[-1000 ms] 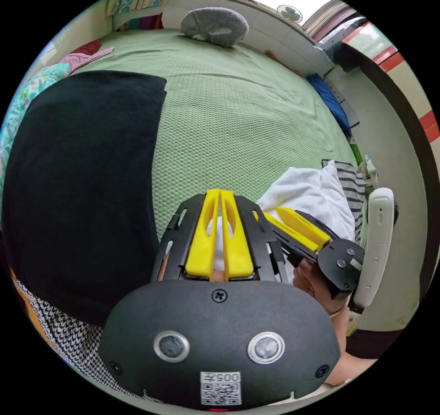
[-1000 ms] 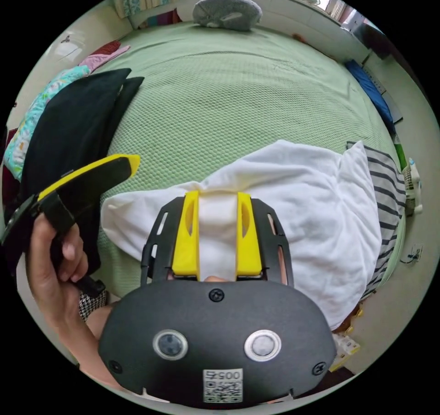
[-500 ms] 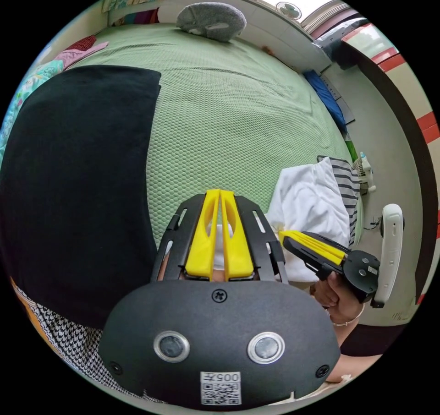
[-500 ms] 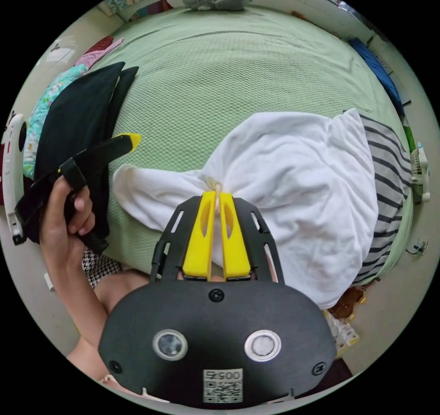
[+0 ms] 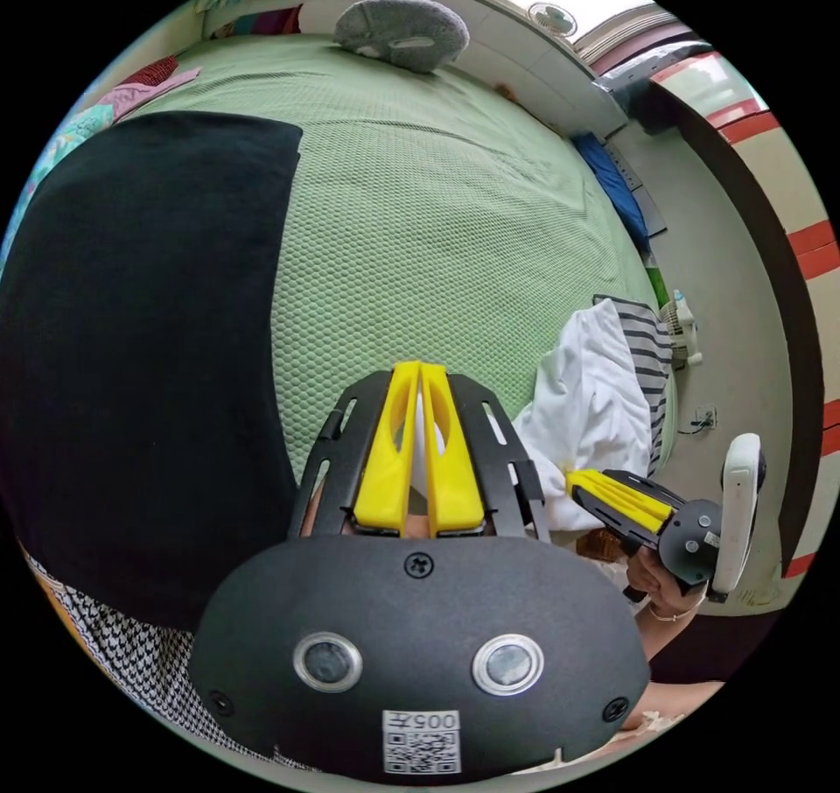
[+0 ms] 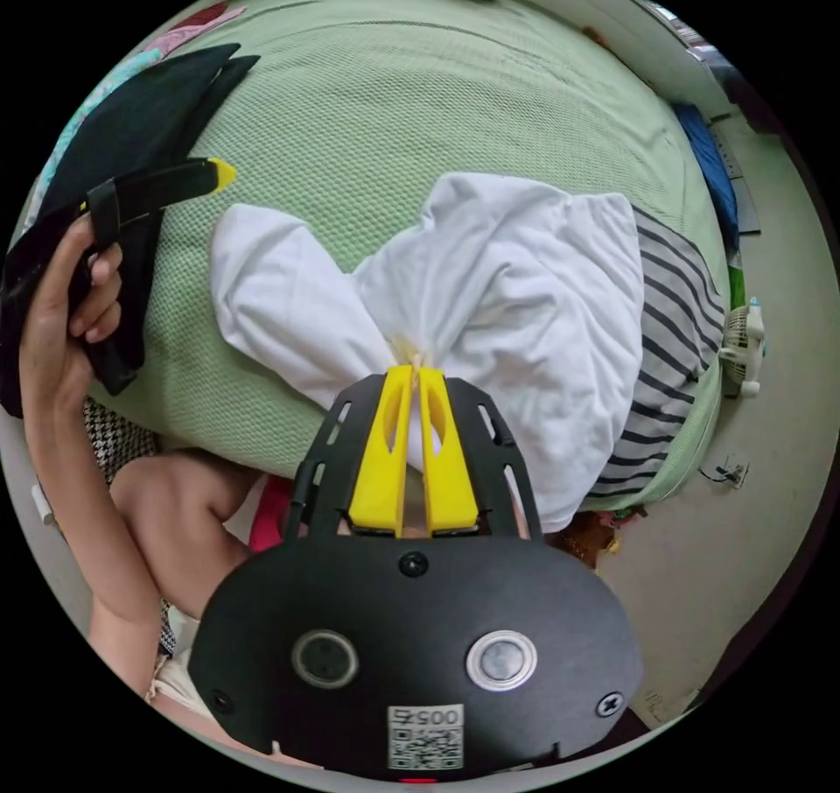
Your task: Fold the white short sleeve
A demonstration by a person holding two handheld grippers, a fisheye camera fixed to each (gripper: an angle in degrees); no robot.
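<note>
Right gripper [image 6: 413,373] first: from my remote seat I see its 2 yellow jaws pressed together on a bunched pinch of the white short sleeve shirt [image 6: 516,285], which fans out from the tips toward 11 and 1 o'clock in the right gripper view. That shirt lies at the near edge of the green bed cover [image 6: 394,93], partly over a striped garment [image 6: 678,303] at 3 o'clock.

At 9 o'clock in that view a hand [image 6: 61,303] holds the left gripper [image 6: 214,173] above the black garment [image 6: 131,136]; its tips look closed.

In the left gripper view, my left gripper [image 5: 420,373] has its 2 jaws nearly touching. A sliver of white cloth shows in the narrow gap, but I cannot tell whether they actually clamp it. The black garment spreads from 7 to 11 o'clock, just beside the jaws. At 4 o'clock sits the right gripper with the white shirt bunched at its tips.

Farther off, at 12 o'clock, a grey cushion [image 5: 402,30] rests at the bed's far end, and a small fan [image 6: 744,338] stands on the floor [image 6: 752,495].
</note>
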